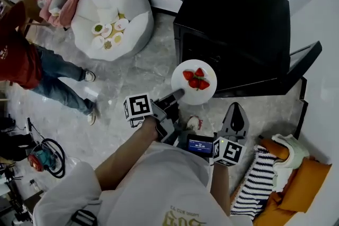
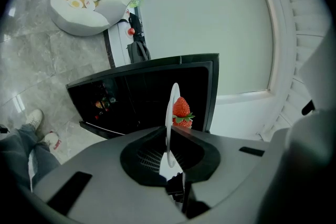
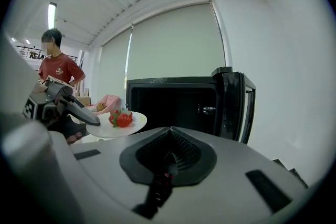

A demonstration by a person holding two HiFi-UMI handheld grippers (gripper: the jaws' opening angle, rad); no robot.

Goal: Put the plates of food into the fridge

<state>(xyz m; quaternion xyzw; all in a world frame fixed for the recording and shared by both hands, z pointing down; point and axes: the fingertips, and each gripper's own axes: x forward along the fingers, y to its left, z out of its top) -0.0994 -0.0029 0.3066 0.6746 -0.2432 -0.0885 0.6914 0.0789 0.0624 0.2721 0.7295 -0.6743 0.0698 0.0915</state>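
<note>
A white plate [image 1: 194, 82] with three strawberries [image 1: 196, 79] is pinched by its rim in my left gripper [image 1: 177, 95], which is shut on it. In the left gripper view the plate [image 2: 170, 118] stands edge-on between the jaws, one strawberry [image 2: 181, 108] showing beside it. The black fridge [image 1: 233, 24] stands just beyond the plate, its door [image 1: 303, 63] swung open to the right and its dark inside [image 3: 176, 105] showing. My right gripper [image 1: 235, 109] hangs lower right of the plate, shut and empty. It looks at the plate [image 3: 116, 126] and the fridge door [image 3: 239, 107].
A white beanbag [image 1: 136, 21] at the back left holds several small plates of food [image 1: 108, 34]. A person in a red shirt and jeans [image 1: 32, 66] stands at the left. A low table [image 1: 175, 2] lies behind the fridge. Striped cloth [image 1: 257, 185] and an orange cushion [image 1: 302, 180] lie at the lower right.
</note>
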